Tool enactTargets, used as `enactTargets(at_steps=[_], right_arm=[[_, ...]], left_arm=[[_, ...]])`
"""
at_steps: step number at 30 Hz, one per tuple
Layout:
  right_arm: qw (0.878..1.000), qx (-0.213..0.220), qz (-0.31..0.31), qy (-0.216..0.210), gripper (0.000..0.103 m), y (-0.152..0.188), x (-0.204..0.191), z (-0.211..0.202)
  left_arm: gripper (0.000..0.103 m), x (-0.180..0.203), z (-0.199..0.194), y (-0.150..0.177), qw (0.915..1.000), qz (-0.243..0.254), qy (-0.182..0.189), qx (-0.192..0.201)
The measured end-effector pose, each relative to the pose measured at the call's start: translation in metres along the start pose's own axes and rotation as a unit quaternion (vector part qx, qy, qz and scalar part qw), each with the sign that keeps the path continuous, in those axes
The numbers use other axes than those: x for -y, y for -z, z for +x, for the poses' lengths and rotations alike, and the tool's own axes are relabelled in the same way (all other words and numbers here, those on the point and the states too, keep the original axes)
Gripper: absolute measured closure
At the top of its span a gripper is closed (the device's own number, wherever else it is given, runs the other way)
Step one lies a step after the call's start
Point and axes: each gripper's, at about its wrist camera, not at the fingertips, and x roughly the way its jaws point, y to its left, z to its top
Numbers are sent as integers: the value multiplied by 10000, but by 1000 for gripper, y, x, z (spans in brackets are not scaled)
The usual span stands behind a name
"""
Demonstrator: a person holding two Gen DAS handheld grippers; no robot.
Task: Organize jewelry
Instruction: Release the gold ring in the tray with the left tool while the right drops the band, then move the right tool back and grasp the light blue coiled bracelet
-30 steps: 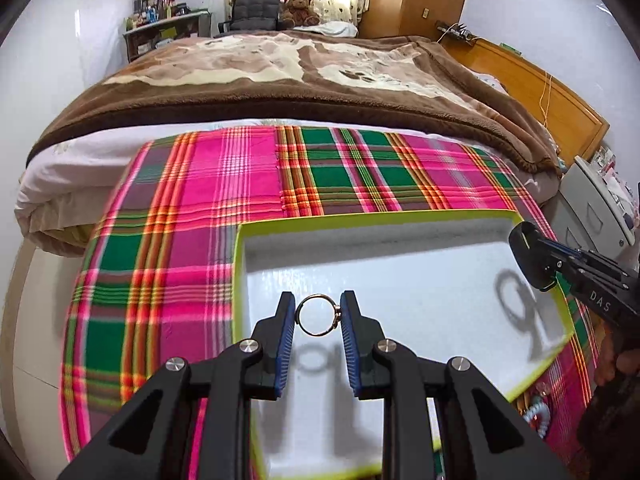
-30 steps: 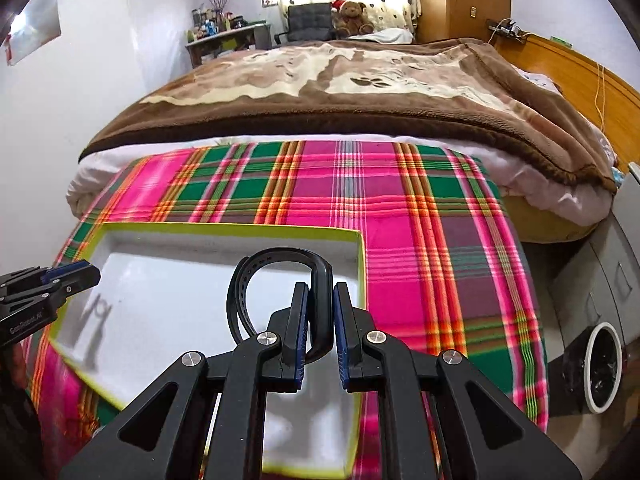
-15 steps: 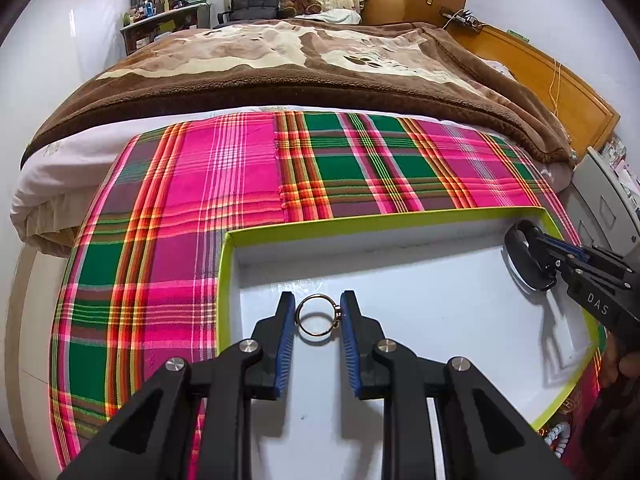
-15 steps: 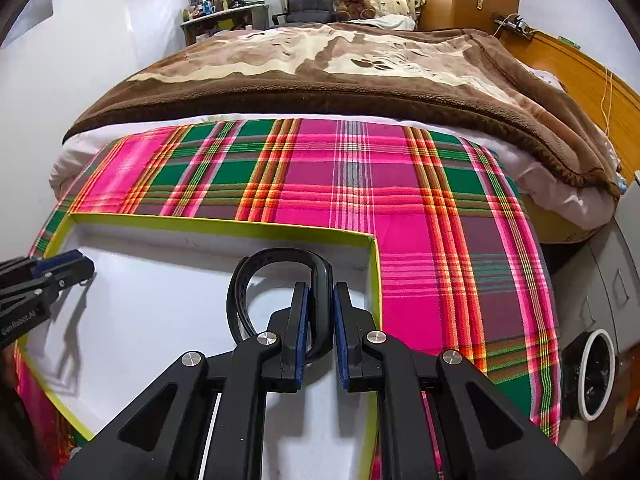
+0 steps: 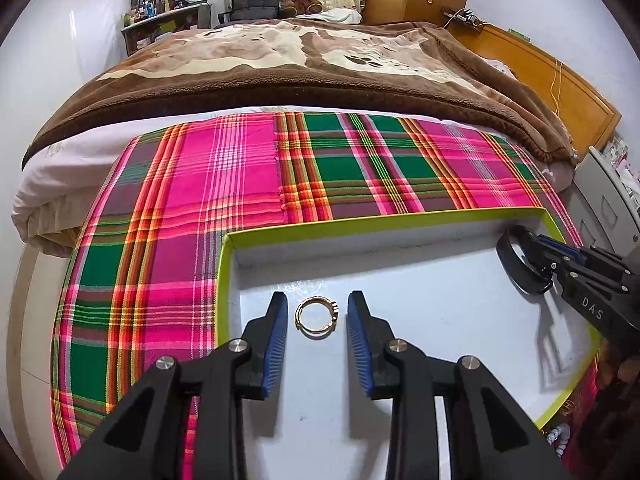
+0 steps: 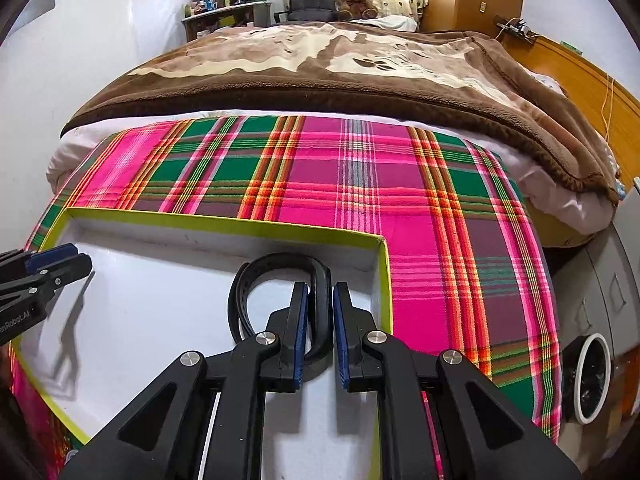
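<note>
Since half a second ago the left gripper point(image 5: 317, 334) has let go of the ring point(image 5: 317, 317): its fingers point(image 5: 277, 336) now stand wide, each clear of the ring, which before sat pinched between them. Now the ring lies flat on the white floor of the tray point(image 5: 360, 222), in the lower centre of the left wrist view, between the two fingertips and touching neither. Its small clasp or setting points to the upper right of the frame; the hoop itself is round, with no long axis to speak of.

At the right edge of that view the right gripper point(image 5: 538, 262) holds the black band point(image 5: 516, 268) near the tray's far right corner. Seen from the right wrist, the right gripper point(image 6: 320, 316) has its fingers point(image 6: 298, 320) narrow, closed on one side of the band point(image 6: 280, 264). There the band stands on edge as an open loop, curling away to the left of the fingers, its long axis running from lower centre toward the top of the tray point(image 6: 384, 276).

Under the tray lies a plaid cloth point(image 5: 200, 200) in pink and green, with a brown blanket point(image 5: 280, 72) beyond it at the top of the frame.
</note>
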Motion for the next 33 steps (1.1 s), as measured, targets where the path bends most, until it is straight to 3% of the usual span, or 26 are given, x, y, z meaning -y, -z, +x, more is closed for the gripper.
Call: enactTargets(at_steps=[8, 21, 29, 33], right_arm=[[9996, 211, 116, -175, 68, 4, 2, -18], [9957, 761, 291, -449, 68, 39, 6, -91], [9940, 800, 383, -633, 68, 81, 7, -120], [9943, 673, 377, -735, 68, 102, 4, -122]], left_arm=[[56, 1, -17, 3, 9997, -94, 206, 94], [54, -3, -84, 45, 9973, -410, 389, 473], [50, -5, -116, 81, 9954, -535, 484, 630], [46, -11, -131, 100, 9931, -628, 383, 914]])
